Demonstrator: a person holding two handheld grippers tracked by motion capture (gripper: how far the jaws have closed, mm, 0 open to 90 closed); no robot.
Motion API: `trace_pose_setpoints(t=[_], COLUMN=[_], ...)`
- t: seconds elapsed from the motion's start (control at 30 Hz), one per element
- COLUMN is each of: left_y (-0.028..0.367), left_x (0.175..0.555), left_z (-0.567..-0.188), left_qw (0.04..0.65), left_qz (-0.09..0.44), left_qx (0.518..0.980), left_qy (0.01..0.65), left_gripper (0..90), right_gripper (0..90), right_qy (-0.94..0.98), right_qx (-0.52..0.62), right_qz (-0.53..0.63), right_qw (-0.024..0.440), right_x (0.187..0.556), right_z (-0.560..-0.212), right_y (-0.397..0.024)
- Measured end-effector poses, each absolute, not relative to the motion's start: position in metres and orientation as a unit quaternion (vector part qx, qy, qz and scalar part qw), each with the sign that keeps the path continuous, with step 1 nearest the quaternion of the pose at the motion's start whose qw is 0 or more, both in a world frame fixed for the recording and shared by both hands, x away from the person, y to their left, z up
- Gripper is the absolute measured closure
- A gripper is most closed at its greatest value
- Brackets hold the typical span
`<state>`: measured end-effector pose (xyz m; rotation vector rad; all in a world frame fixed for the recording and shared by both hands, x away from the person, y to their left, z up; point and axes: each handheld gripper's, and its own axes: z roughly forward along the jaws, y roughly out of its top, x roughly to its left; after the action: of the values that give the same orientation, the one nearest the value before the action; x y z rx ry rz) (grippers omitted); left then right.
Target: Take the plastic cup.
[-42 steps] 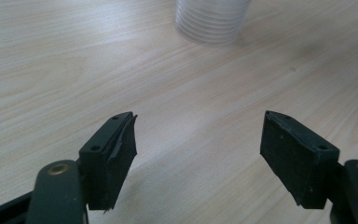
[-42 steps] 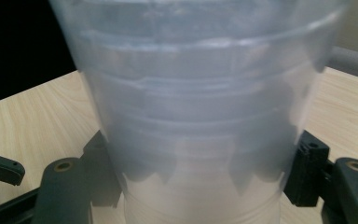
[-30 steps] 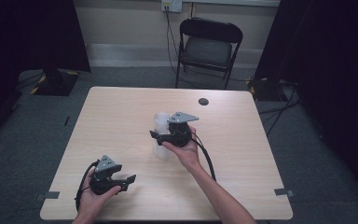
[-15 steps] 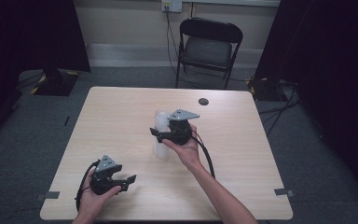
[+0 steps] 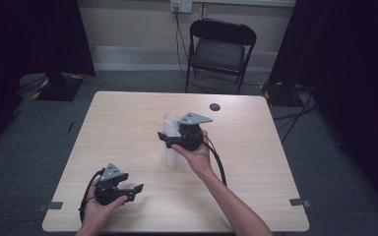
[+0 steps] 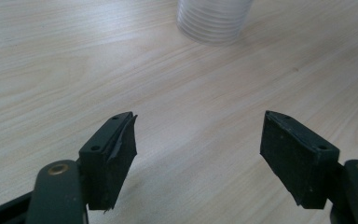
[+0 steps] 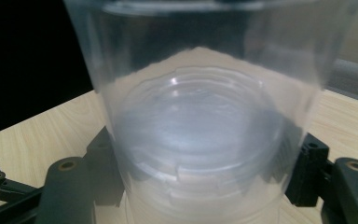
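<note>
While upright, clear plastic cup [image 7: 205, 126] between right tongs [image 5: 170, 139]

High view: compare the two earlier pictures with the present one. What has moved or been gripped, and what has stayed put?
The right gripper has edged slightly towards the near-left at the stack of clear plastic cups, and its jaws have just been closing around the stack, which stands between them. Whether the pads press yet is unclear. The left gripper, jaws open, the black disc and the table stayed as they were.
</note>
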<state>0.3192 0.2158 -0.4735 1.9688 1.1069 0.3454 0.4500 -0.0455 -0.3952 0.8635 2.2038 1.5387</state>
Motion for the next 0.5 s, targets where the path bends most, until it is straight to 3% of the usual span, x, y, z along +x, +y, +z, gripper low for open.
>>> trace_pose_setpoints(t=[0.5], left_y=[0.215], left_x=[0.319], left_z=[-0.474], left_qw=[0.414], left_qz=[0.141], left_qx=[0.785], left_qy=[0.439], left_gripper=[26.5], right_gripper=[31.6], right_qy=[0.764], right_qx=[0.301], right_qz=[0.549], right_qw=[0.156], right_x=[0.450], right_z=[-0.384], right_y=[-0.048])
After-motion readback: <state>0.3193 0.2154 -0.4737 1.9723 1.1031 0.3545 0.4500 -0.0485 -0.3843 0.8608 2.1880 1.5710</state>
